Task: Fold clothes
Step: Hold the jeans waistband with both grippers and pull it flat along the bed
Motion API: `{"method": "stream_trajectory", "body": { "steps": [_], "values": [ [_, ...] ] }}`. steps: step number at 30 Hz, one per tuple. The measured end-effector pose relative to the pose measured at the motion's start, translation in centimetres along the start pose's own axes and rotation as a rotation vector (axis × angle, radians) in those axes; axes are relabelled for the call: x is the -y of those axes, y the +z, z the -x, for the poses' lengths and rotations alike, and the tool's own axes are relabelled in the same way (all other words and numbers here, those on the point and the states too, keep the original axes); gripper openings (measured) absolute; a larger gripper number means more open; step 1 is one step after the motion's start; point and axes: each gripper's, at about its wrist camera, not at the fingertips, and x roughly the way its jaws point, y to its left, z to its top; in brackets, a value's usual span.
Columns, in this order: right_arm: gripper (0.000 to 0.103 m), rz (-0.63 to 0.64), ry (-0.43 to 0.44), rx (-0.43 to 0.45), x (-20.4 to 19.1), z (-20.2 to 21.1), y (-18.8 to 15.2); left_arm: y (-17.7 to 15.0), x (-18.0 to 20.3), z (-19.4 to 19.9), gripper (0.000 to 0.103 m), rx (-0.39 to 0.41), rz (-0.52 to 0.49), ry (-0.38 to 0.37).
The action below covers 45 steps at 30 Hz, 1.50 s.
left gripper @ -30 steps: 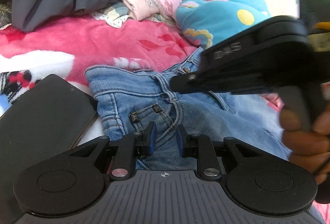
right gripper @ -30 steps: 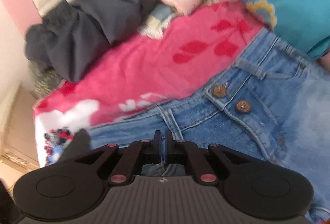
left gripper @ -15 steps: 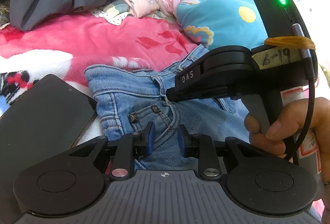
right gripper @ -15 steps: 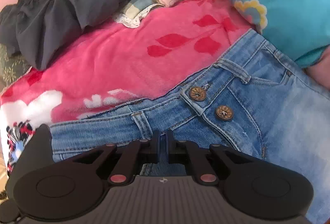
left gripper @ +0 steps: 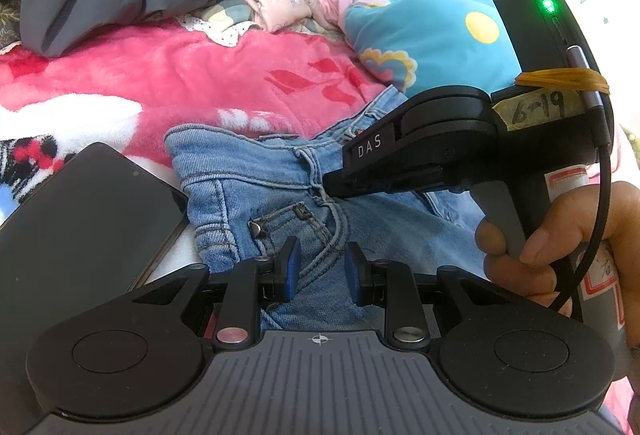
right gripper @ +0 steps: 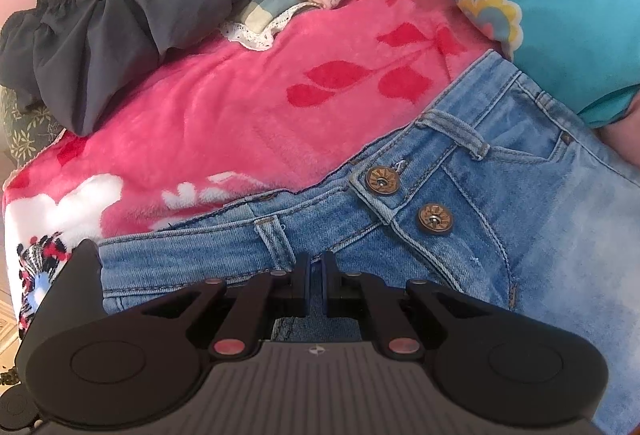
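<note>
On the pink floral blanket (right gripper: 224, 107), my right tongs (right gripper: 316, 275) pinch shut at the waistband of the light-blue denim jeans (right gripper: 520, 235) while my left tongs (left gripper: 318, 267) stand slightly apart over the denim, gripping nothing, the fold apparently still to be started with a lift.

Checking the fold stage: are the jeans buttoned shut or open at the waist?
Buttoned shut. In the right wrist view, both brass buttons sit fastened through the fly of the jeans, and the waistband lies closed and flat on the pink blanket.
</note>
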Motion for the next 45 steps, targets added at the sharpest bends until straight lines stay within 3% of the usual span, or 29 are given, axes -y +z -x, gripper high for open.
{"method": "stream_trajectory", "body": {
  "steps": [10,45],
  "values": [
    [0.004,-0.028,0.027,-0.026,0.48,-0.26,0.3,-0.04,0.12,0.08,0.025,-0.002,-0.006,0.002],
    [0.004,-0.028,-0.009,-0.012,-0.12,-0.49,-0.05,0.08,-0.3,0.25,0.025,-0.001,0.002,-0.018]
  ]
}}
